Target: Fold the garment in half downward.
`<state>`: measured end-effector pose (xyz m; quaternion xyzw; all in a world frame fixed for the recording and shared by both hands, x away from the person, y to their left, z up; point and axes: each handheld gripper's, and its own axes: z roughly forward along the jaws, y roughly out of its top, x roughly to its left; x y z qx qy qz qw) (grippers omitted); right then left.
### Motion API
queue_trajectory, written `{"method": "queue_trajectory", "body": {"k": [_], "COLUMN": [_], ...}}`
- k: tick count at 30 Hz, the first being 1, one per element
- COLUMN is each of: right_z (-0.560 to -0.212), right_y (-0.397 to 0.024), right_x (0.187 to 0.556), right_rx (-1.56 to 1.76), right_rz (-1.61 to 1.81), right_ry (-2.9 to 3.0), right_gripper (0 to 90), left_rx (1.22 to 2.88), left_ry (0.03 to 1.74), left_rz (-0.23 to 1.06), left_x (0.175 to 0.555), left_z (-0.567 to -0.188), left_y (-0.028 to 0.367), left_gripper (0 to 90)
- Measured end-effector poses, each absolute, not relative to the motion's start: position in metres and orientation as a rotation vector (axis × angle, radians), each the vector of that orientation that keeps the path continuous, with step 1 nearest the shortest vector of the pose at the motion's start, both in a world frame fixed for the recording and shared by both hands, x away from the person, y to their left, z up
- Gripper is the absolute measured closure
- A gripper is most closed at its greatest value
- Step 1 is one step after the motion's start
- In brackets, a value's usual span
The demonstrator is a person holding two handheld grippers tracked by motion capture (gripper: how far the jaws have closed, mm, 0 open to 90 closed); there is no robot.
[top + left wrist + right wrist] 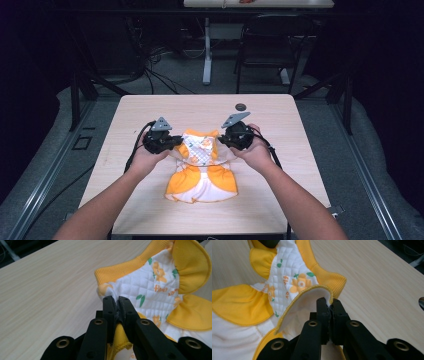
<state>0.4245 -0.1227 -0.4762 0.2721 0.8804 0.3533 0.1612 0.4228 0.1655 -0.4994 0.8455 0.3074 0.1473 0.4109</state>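
Small quilted garment (201, 167), white with orange flower print, yellow ribbed trim and yellow ruffles, is lying mid-table, its upper end lifting off the wood, lower part resting flat.

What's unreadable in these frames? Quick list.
- Garment: its upper edge in the high view is hidden behind the left gripper and right gripper.
- Printed lettering on the garment: left gripper view, too blurred to read.
- Small dark disc: high view, too small to identify; cut by the edge in the right gripper view.
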Motion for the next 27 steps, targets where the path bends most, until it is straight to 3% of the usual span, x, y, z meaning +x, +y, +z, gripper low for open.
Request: {"method": "queue_trajectory", "body": {"k": [15, 27], "right_z": [-0.498, -0.522], "right_y": [-0.121, -0.126], "right_x": [0.388, 0.366], "right_rx": [0.756, 0.803], "right_rz": [1.005, 1.021], "right_ry": [2.597, 2.671], "right_gripper": [85.6, 77.7], "left_rx": [2.158, 2.203], "left_ry": [0.721, 0.7], "left_rz": [0.298, 0.244], "left_x": [0.383, 0.36], "left_z": [-0.528, -0.55], "left_y": [0.168, 0.168], "left_gripper": [84.1, 80.7]}}
